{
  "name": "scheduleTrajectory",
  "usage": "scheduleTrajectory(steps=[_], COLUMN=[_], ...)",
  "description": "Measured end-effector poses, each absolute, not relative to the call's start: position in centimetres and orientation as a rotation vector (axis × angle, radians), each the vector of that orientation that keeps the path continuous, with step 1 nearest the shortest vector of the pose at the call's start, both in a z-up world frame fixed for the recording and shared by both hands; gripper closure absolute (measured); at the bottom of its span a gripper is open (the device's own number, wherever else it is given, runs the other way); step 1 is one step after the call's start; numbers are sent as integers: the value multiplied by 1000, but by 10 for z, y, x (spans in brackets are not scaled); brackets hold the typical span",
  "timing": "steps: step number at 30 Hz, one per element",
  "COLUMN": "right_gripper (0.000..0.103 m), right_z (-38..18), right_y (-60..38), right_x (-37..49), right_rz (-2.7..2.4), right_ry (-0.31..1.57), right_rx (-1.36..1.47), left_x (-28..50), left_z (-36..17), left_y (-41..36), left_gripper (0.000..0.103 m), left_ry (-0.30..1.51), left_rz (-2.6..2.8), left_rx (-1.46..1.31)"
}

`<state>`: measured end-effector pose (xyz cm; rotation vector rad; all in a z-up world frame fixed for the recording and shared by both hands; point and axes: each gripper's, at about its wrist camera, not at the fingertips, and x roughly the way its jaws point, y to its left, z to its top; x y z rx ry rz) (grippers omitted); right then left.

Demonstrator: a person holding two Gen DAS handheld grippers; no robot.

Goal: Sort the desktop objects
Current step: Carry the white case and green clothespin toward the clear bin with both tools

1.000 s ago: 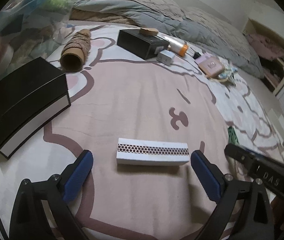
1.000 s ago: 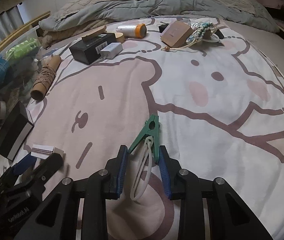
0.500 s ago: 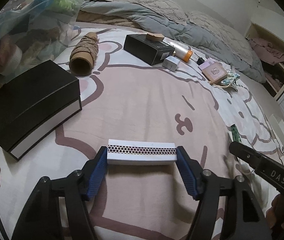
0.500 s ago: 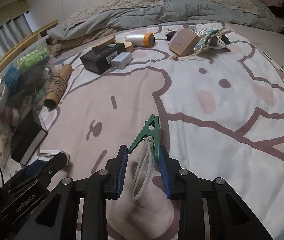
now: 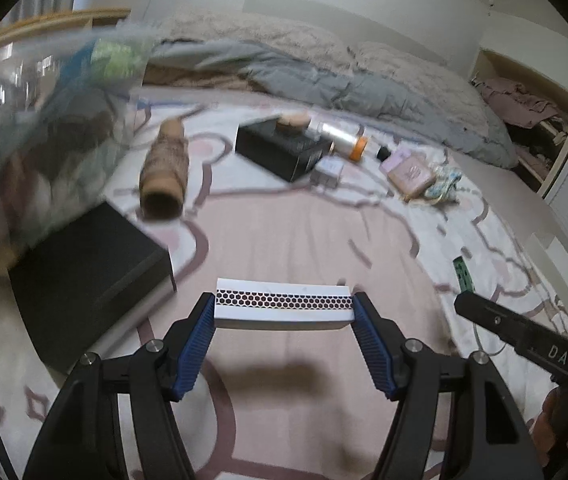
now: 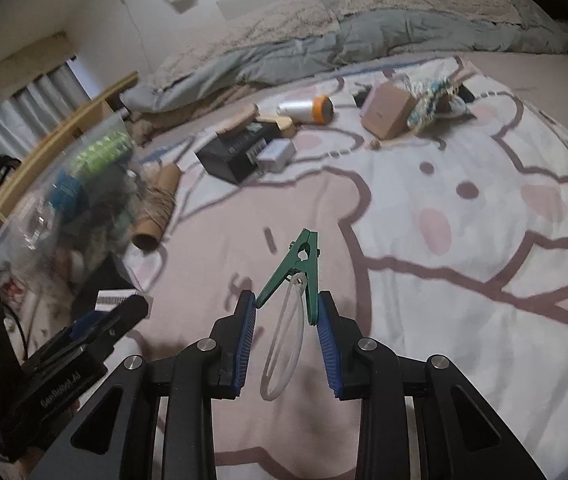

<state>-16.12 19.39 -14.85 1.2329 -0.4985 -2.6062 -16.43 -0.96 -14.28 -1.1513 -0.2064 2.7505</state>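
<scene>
Left wrist view: the left tool [image 5: 284,312], wide apart a second ago with the white matchbox [image 5: 283,309] lying between its pads on the bed [image 5: 284,232], is now clamped on the box's two ends and has raised it, shadow beneath. Right tool [image 6: 287,320] remains pinched on the green clip [image 6: 298,270], also held above the bed. Judgement: both items secured, ready to carry toward the clear bag [image 5: 36,128].

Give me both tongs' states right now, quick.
Left tongs: closed on the white matchbox, lifted off the bed.
Right tongs: closed on the green clip.
</scene>
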Motion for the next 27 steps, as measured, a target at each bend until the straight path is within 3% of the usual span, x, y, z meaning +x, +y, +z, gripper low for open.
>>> scheduleTrajectory(steps=[16,27], right_gripper=[72,72], right_z=[-78,-27], right_y=[175,119], right_x=[-168,-178], right_rz=[-2576,-2473], right_ry=[-499,-415], right_rx=[995,872], left_x=[-175,-172], left_z=[-51,-7], left_y=[-39,-101], left_gripper=[35,35], left_ry=[-204,-167], left_rz=[2825,2935], left_rx=[-880,-800])
